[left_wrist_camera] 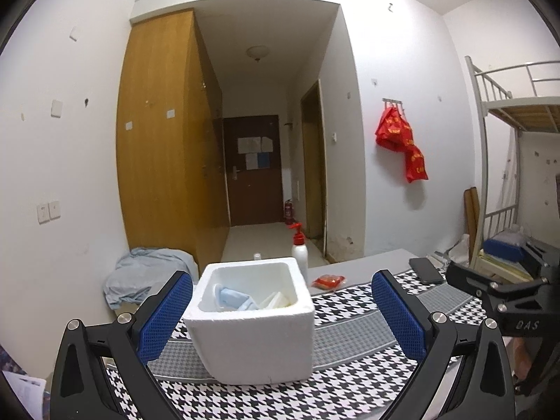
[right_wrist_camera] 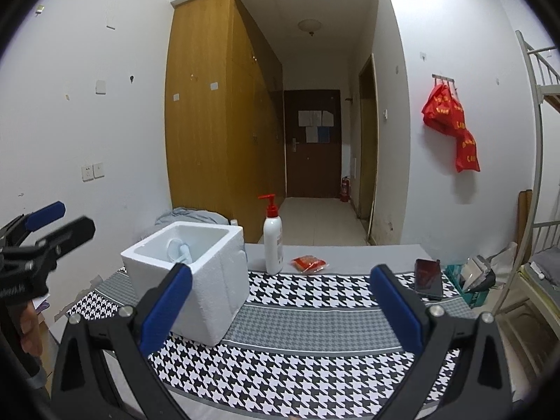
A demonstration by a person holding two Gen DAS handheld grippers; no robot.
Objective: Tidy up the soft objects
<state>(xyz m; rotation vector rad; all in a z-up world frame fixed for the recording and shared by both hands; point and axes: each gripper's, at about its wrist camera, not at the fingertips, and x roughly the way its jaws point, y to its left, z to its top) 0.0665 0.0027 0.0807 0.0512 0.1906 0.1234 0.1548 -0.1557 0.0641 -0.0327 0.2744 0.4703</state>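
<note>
A white foam box point(left_wrist_camera: 252, 318) stands on the houndstooth cloth point(left_wrist_camera: 350, 367); it holds pale blue and cream soft pieces point(left_wrist_camera: 232, 299). My left gripper point(left_wrist_camera: 281, 290) is open, its blue pads either side of the box without touching. My right gripper point(right_wrist_camera: 280, 285) is open and empty, to the right of the box point(right_wrist_camera: 196, 280), above the cloth point(right_wrist_camera: 297, 343). A small red packet point(left_wrist_camera: 328, 281) lies behind the box, also in the right wrist view point(right_wrist_camera: 309, 263). The left gripper also shows at the left edge of the right wrist view point(right_wrist_camera: 63, 218).
A white pump bottle with red top point(right_wrist_camera: 273, 245) stands behind the box. A dark phone point(right_wrist_camera: 427, 277) lies at the cloth's right edge. A grey-blue cloth heap point(left_wrist_camera: 147, 273) lies far left. A bunk bed frame point(left_wrist_camera: 497, 161) stands right.
</note>
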